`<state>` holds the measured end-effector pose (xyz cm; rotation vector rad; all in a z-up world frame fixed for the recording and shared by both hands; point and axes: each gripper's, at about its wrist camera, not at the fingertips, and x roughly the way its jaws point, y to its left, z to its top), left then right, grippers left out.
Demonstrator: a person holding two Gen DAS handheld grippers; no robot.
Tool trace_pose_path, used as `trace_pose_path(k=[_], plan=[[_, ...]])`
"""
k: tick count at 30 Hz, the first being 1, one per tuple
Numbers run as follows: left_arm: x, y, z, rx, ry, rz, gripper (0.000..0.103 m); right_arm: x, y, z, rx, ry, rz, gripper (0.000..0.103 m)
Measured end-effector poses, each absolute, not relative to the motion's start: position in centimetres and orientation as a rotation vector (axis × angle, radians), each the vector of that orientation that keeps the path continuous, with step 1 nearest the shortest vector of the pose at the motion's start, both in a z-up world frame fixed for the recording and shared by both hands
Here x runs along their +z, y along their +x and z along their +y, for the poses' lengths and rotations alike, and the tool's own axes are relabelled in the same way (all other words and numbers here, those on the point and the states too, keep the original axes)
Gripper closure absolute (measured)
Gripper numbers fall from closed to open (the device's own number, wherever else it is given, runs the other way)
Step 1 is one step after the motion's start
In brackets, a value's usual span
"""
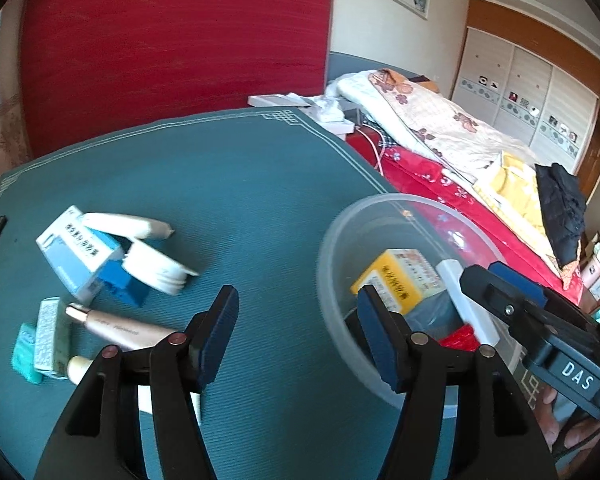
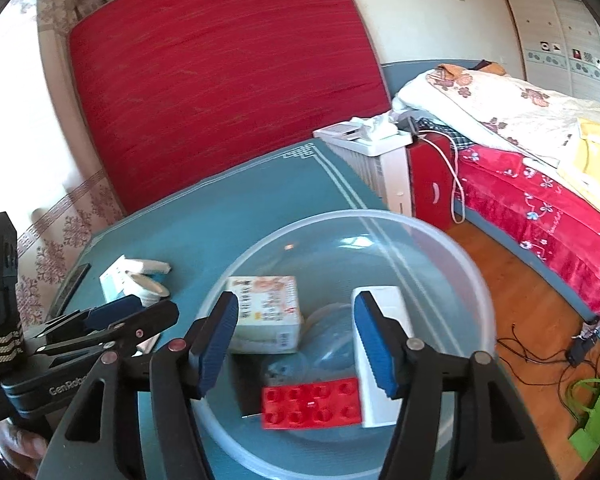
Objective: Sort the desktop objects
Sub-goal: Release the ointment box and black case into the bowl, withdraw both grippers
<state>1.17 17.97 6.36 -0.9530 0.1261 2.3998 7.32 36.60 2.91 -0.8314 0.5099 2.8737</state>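
A clear plastic bowl [image 2: 472,264] stands on the teal table mat [image 1: 228,184] near its right edge. In it lie a red studded brick [image 2: 312,402], a white block [image 2: 376,408] and a yellow-and-white carton [image 2: 268,312]. My right gripper [image 2: 296,312] hovers over the bowl, open, with its pads touching nothing. My left gripper [image 1: 296,308] is open over bare mat just left of the bowl [image 1: 332,240]. Further left lie a blue-and-white box [image 1: 80,256], two white tubes [image 1: 128,226], a pink-gold tube [image 1: 128,328] and a pale green box [image 1: 48,336].
A dark phone [image 2: 70,288] lies at the mat's left edge. Beyond the right edge are a white heater [image 2: 384,160], a bed with red covers [image 2: 540,208] and wooden floor with cables [image 2: 540,352]. A red upright mattress [image 1: 172,48] stands behind the table.
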Motion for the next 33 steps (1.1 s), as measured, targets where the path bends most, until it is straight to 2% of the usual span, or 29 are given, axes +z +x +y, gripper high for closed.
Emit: trace_pose_path(k=[14, 33], plan=[[6.4, -0.2, 10.9, 2.557, -0.979, 0.05, 0.038, 2.9, 6.4, 31.3, 2.983, -0.891, 0.492, 0.035], [4.5, -1.8, 0.2, 2.741, -1.093, -0.017, 0.038, 2.1, 4.8, 24.9, 3.104, -1.022, 0.361, 0.033]])
